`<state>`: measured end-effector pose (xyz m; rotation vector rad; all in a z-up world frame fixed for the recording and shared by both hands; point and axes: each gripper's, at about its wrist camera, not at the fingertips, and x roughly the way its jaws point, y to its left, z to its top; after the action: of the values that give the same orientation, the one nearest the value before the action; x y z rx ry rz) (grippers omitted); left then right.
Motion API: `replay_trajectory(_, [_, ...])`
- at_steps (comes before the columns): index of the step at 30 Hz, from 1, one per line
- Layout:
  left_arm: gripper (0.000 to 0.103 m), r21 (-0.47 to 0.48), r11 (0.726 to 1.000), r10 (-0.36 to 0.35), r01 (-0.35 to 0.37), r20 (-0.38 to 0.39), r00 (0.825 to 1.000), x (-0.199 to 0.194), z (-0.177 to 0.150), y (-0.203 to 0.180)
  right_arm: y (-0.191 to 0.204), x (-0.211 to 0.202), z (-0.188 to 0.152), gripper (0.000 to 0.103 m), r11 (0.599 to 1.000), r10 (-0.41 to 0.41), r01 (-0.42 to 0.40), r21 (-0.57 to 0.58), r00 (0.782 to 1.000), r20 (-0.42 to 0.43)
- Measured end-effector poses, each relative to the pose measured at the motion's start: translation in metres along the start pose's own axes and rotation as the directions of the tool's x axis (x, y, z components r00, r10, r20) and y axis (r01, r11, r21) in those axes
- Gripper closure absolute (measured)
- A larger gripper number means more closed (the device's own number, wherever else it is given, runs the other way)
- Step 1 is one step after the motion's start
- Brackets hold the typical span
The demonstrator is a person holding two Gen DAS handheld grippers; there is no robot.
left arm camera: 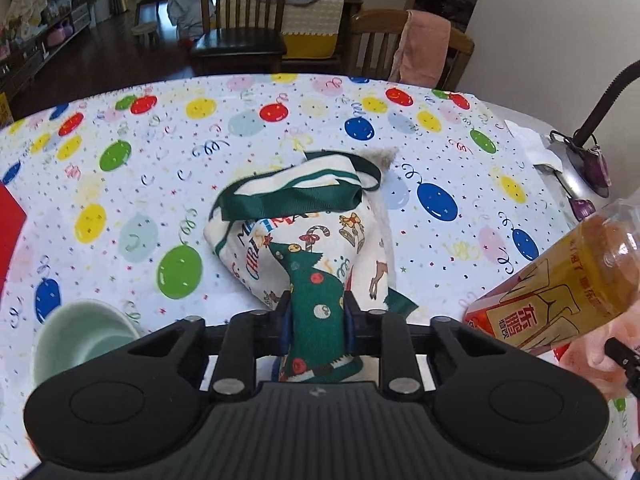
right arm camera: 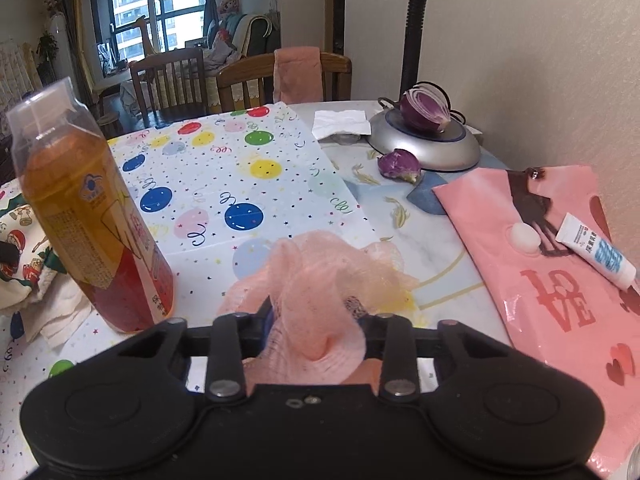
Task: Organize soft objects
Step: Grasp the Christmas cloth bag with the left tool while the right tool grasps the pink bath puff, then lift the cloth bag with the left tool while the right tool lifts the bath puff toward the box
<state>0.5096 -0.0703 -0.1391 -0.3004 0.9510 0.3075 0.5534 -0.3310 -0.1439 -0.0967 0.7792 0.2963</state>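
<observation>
In the left wrist view my left gripper (left arm camera: 316,312) is shut on a green Christmas-tree soft toy (left arm camera: 314,300) whose tip lies on a white Christmas tote bag (left arm camera: 304,224) with green straps on the balloon-print tablecloth (left arm camera: 200,152). In the right wrist view my right gripper (right arm camera: 316,316) is shut on a pink mesh bath pouf (right arm camera: 316,276), just above the table. The bag's edge shows at that view's far left (right arm camera: 20,236). The pouf also shows at the right edge of the left wrist view (left arm camera: 596,344).
A tea bottle (right arm camera: 84,208) stands left of the pouf; it also shows in the left wrist view (left arm camera: 560,280). A green bowl (left arm camera: 80,340), a pink "LOVE" bag (right arm camera: 560,280) with a tube (right arm camera: 596,252), a lamp base (right arm camera: 424,140) with onion pieces and chairs (left arm camera: 240,20) surround.
</observation>
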Motion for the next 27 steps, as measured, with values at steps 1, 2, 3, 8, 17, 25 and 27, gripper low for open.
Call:
replay_trajectory(1, [0.083, 0.002, 1.0, -0.003, 0.003, 0.004, 1.0, -0.003, 0.001, 0.001, -0.001, -0.003, 0.0, 0.074, 1.0, 0.001, -0.001, 0.004, 1.0, 0.004])
replay_trajectory(2, [0.083, 0.002, 1.0, -0.009, 0.009, 0.007, 1.0, -0.007, 0.002, 0.002, -0.001, -0.006, 0.0, 0.075, 1.0, 0.002, -0.002, 0.007, 1.0, 0.008])
replay_trajectory(3, [0.084, 0.003, 1.0, -0.018, 0.018, 0.012, 1.0, -0.011, 0.003, 0.004, -0.002, -0.01, 0.0, 0.075, 1.0, 0.005, -0.005, 0.011, 1.0, 0.012])
replay_trajectory(8, [0.084, 0.037, 0.997, -0.064, 0.062, 0.044, 0.997, -0.039, 0.004, 0.007, -0.004, -0.034, 0.001, 0.076, 0.999, 0.04, -0.041, 0.03, 0.999, 0.036])
replay_trajectory(17, [0.084, 0.015, 0.988, -0.157, 0.156, 0.065, 0.985, -0.082, 0.007, 0.024, 0.0, -0.086, -0.001, 0.078, 0.994, 0.101, -0.103, 0.025, 0.992, 0.069])
replay_trajectory(25, [0.084, -0.01, 0.961, -0.276, 0.276, 0.041, 0.96, -0.115, 0.005, 0.04, 0.013, -0.123, -0.002, 0.078, 0.985, 0.165, -0.169, 0.033, 0.982, 0.096])
replay_trajectory(27, [0.084, -0.015, 0.951, -0.308, 0.308, 0.03, 0.951, -0.121, 0.003, 0.042, 0.019, -0.129, -0.004, 0.078, 0.983, 0.177, -0.18, 0.026, 0.979, 0.101])
